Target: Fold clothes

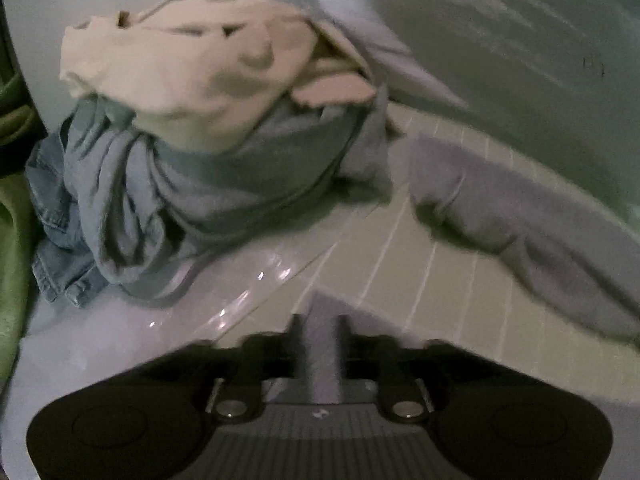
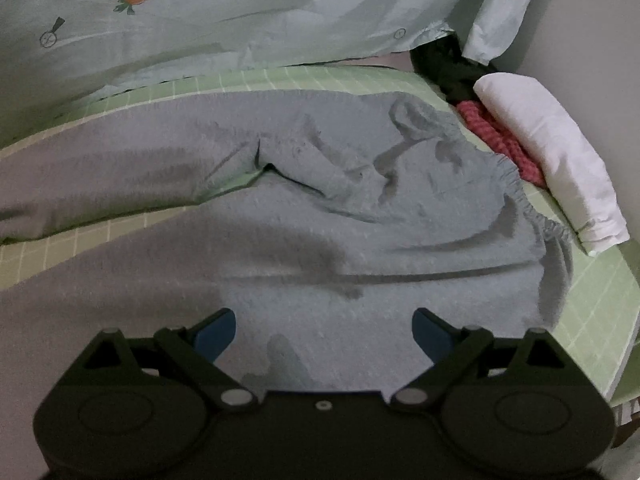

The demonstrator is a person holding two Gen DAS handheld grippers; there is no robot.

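Starting at the left gripper (image 1: 323,344): its jaws stand closed together on a narrow strip of grey cloth that rises between them, apparently a leg end of the grey sweatpants (image 1: 520,216). The frame is motion-blurred, so the exact edge held cannot be told. Beyond the gripper, that trouser leg lies across the green gridded mat (image 1: 400,264). To the left of the mat sits a heap of unfolded clothes: a cream garment (image 1: 188,68) on top, a blue-grey garment (image 1: 224,168) beneath it, and a denim piece (image 1: 52,208) at the heap's left edge. Green fabric (image 1: 12,216) borders the far left.

The right gripper (image 2: 323,334) stands wide open, its blue fingertips (image 2: 216,334) well apart and holding nothing, poised just over the grey sweatpants (image 2: 340,208). The sweatpants lie spread flat on the mat (image 2: 592,300), legs running left, elastic waistband to the right. Just beside the waistband lie a red knitted item (image 2: 500,140) and a folded white garment (image 2: 552,152), touching each other. Behind them sits a dark item (image 2: 444,68). A pale sheet printed with carrots (image 2: 240,12) runs along the mat's far edge.
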